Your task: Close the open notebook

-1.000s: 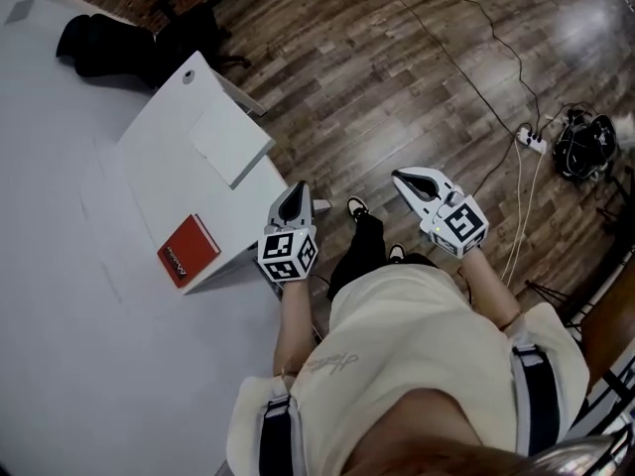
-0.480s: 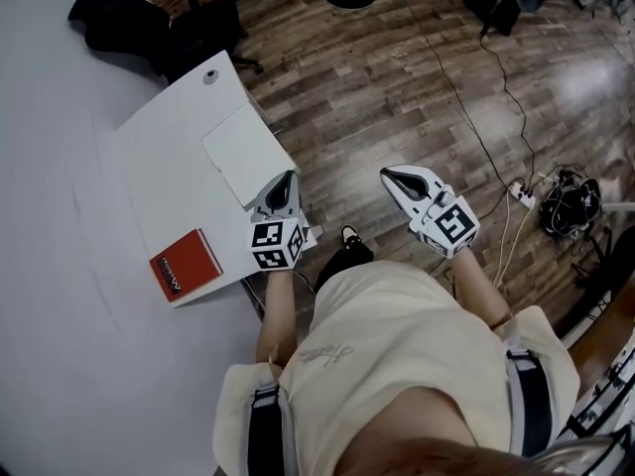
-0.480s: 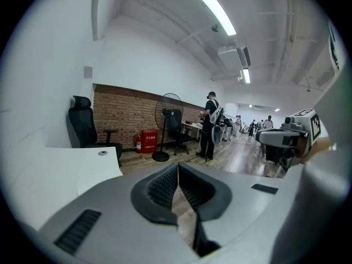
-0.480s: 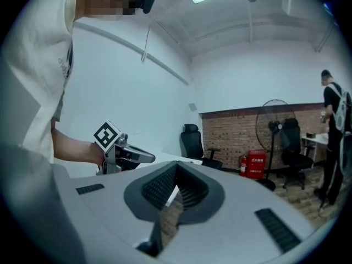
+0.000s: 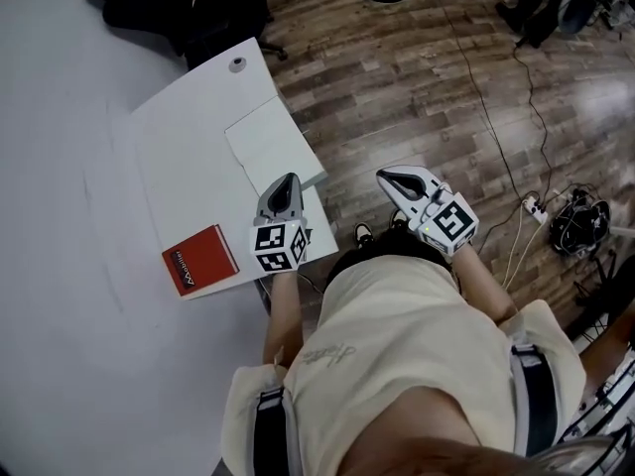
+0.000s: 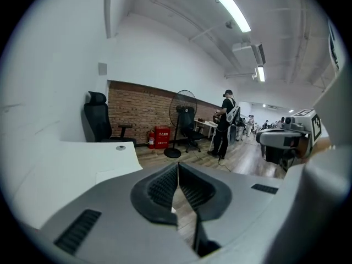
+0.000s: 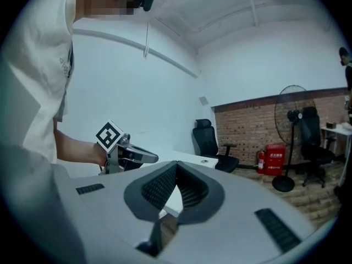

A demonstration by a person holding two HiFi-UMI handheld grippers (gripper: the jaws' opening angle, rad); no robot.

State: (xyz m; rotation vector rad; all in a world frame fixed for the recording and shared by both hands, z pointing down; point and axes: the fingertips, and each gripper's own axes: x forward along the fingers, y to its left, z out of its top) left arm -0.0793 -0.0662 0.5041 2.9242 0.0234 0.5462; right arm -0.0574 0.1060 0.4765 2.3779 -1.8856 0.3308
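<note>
Approach stage at the white desk (image 5: 184,157): we stand at its near corner, both tools raised, nothing touched yet. The left gripper (image 5: 287,180) hovers over the desk's near edge, jaws pressed together and empty. The right gripper (image 5: 385,176) hangs over the wood floor (image 5: 427,77), its jaws likewise closed on nothing.

The only open-looking item is a flat white spread (image 5: 270,145) lying along the desk's floor-side edge, one corner seeming to overhang. We take it for the notebook, though no spine or fold can be made out. A shut red book (image 5: 198,259) lies well apart, by the near left corner.

We judge the next move calls for parting one pair of jaws, catching a free cover edge and swinging it over; the overhanging side looks the easiest way in. There is ample room above the desk. A black office chair (image 5: 213,13) stands beyond its far end, and cables (image 5: 521,226) trail across the floor to our right.
</note>
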